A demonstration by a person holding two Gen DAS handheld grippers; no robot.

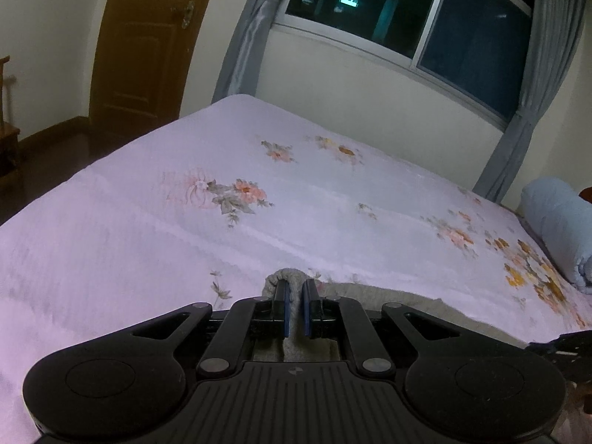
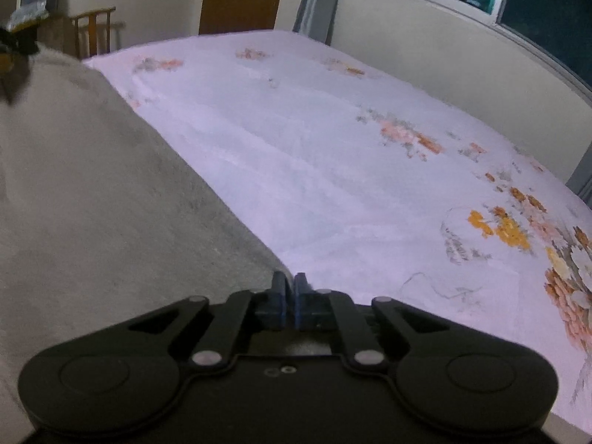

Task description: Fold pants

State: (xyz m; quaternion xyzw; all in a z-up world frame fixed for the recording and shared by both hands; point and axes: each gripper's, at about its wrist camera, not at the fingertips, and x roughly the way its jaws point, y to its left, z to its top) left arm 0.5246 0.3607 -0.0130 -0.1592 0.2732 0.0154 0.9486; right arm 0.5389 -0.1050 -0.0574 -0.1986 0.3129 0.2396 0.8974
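l fingers [image 1: 282, 298] & r fingers [image 2: 280, 288] clamped on pants [image 2: 92, 192]

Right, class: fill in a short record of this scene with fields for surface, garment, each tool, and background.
surface: bed with pale floral sheet
garment: grey pants, partly lifted off the sheet
left tool: shut on a bunched fold of the pants
right tool: shut at the pants' edge
background: brown door, dark window, grey curtains

Pants [image 2: 92, 185] on bed [image 2: 333, 166]
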